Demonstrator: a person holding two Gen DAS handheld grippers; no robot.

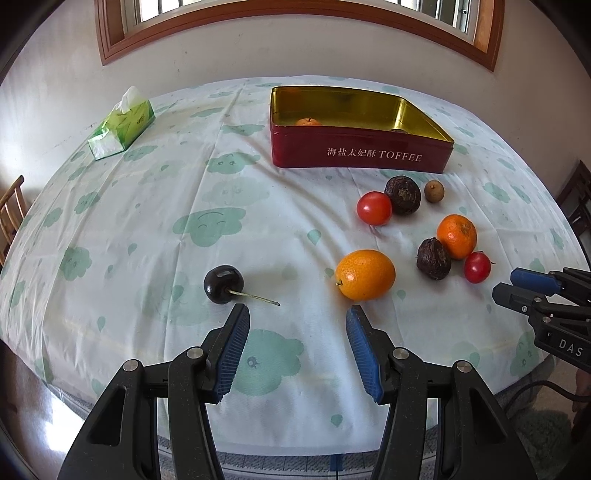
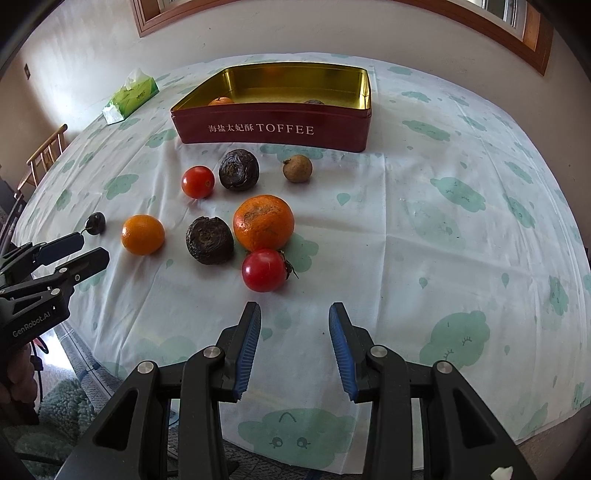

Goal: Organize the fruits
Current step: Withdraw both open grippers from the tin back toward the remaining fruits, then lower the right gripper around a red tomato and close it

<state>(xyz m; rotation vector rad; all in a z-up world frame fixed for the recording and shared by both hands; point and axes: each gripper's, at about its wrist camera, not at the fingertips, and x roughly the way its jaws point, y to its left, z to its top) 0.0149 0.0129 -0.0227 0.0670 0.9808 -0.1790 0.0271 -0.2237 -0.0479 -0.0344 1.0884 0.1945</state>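
Beside left wrist: cherry stem (image 1: 255, 297)

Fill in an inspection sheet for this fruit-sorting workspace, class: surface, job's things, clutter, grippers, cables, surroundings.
Surface: table under a white cloth with green cloud print.
Job's things: red toffee tin, open, an orange fruit and a dark one inside; loose on the cloth, a cherry, kumquat, mandarin, two tomatoes, two dark wrinkled fruits, a small brown fruit.
Clutter: tissue box.
Grippers: left gripper and right gripper both open, empty, above the cloth.
Cables: a dark cable beside the table edge.
Surroundings: wall, wood-framed window, chair.
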